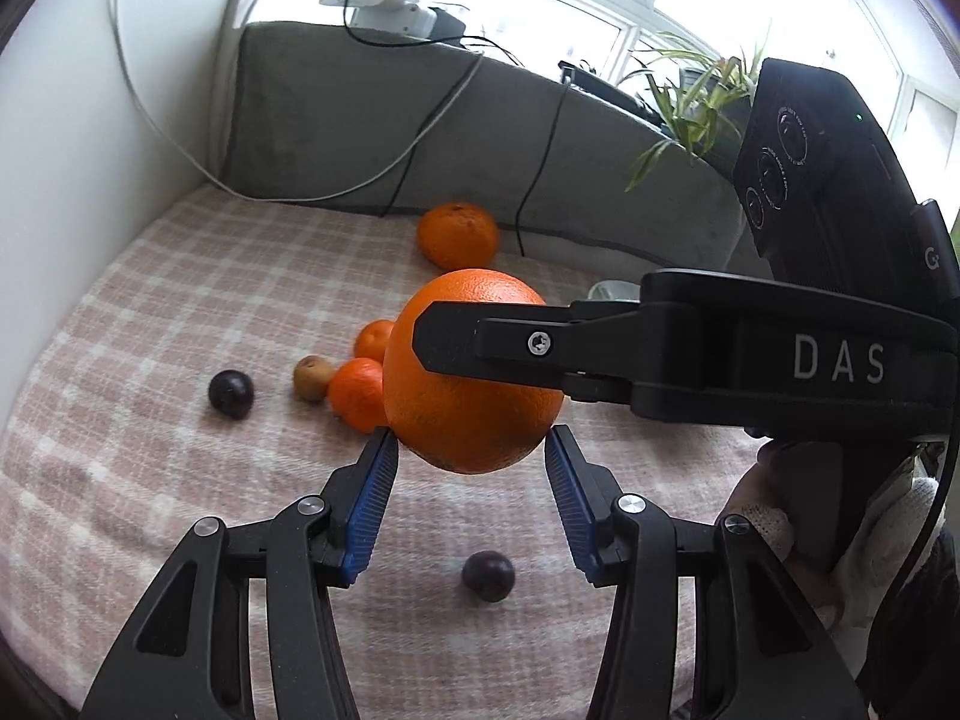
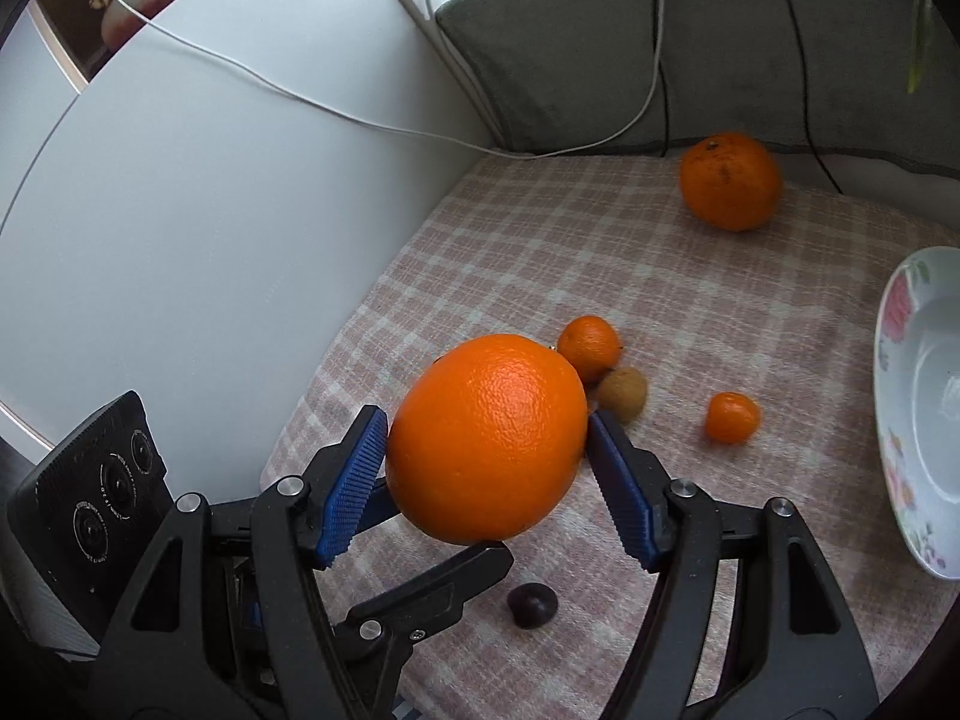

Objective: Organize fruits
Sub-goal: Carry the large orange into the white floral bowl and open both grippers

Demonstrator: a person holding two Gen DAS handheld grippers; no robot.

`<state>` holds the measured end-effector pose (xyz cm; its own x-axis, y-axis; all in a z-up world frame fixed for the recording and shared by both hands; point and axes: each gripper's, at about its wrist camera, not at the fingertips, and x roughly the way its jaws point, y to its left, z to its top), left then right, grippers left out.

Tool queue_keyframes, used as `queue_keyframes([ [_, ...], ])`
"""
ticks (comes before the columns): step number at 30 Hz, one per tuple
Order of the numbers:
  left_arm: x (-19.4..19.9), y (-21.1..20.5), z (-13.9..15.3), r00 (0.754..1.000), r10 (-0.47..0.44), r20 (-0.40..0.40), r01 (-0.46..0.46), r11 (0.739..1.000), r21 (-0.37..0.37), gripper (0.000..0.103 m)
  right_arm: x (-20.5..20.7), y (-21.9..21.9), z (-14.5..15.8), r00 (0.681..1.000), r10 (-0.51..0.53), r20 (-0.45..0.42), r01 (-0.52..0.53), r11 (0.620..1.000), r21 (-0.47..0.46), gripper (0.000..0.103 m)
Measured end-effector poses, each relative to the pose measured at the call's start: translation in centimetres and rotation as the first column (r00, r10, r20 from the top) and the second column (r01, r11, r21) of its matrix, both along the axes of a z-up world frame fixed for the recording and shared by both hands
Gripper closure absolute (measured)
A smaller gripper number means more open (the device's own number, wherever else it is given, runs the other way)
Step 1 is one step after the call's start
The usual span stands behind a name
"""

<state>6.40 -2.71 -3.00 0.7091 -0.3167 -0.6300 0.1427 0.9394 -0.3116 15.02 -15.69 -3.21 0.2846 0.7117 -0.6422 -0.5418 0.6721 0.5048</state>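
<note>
**Big orange off the cloth, gripped from the right**

Clamped between the blue ribbed pads of the right gripper [image 2: 487, 426]: a large round orange with pebbled skin [image 2: 486, 438], lifted clear of the pink-and-white checked cloth [image 2: 540, 252]. Hard to judge for the left gripper [image 1: 471, 438]: jaws part-way apart, tips right at the orange's lower sides, but cannot tell whether pressing or only touching. In the left wrist view, much of the orange covered by a black finger of the right gripper crossing from the right.

Half hidden behind the orange there: two small tangerines [image 1: 372, 339], seen whole from the right wrist. Cut off by the right edge of the right wrist view: a white floral-rimmed plate [image 2: 918, 408]. Only partly visible at the lower right of the left view: a hand in a pale knitted glove [image 1: 762, 516].

Scattered on the cloth: a second big orange fruit with a dark stem scar [image 2: 729, 180] near the grey cushion [image 1: 360, 120], a brown fuzzy oval fruit [image 2: 624, 393] touching one tangerine, one dark round plum [image 2: 532, 605] below the grippers, another dark plum [image 1: 231, 393] well to the left. Draped over the cushion: white and black cables [image 1: 420, 144].
</note>
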Motion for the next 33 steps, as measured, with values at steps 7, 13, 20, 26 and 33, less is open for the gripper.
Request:
queue_keyframes([
  [7, 1.5, -4.9, 0.9, 0.994, -0.106, 0.018, 0.106, 0.994, 0.014, 0.053, 0.4, -5.7, 0.5, 0.994, -0.106, 0.018, 0.106, 0.994, 0.01, 0.031],
  [13, 2.7, -9.2, 0.9, 0.981, -0.193, 0.014, 0.193, 0.981, 0.027, 0.053, 0.6, -10.9, 0.5, 0.98, -0.199, 0.018, 0.199, 0.98, 0.015, 0.031],
  [20, 3.9, -14.0, 0.5, 0.961, -0.277, -0.01, 0.277, 0.959, 0.05, 0.053, 1.0, -15.9, -0.6, 0.958, -0.288, -0.018, 0.288, 0.957, 0.025, 0.031],
  [26, 5.0, -16.9, 0.1, 0.948, -0.316, -0.031, 0.317, 0.946, 0.073, 0.053, 1.6, -18.9, -1.5, 0.94, -0.336, -0.05, 0.338, 0.941, 0.03, 0.031],
  [33, 5.6, -18.9, -0.3, 0.938, -0.342, -0.054, 0.345, 0.934, 0.09, 0.054, 2.4, -20.5, -2.0, 0.924, -0.378, -0.056, 0.379, 0.925, 0.017, 0.032],
])
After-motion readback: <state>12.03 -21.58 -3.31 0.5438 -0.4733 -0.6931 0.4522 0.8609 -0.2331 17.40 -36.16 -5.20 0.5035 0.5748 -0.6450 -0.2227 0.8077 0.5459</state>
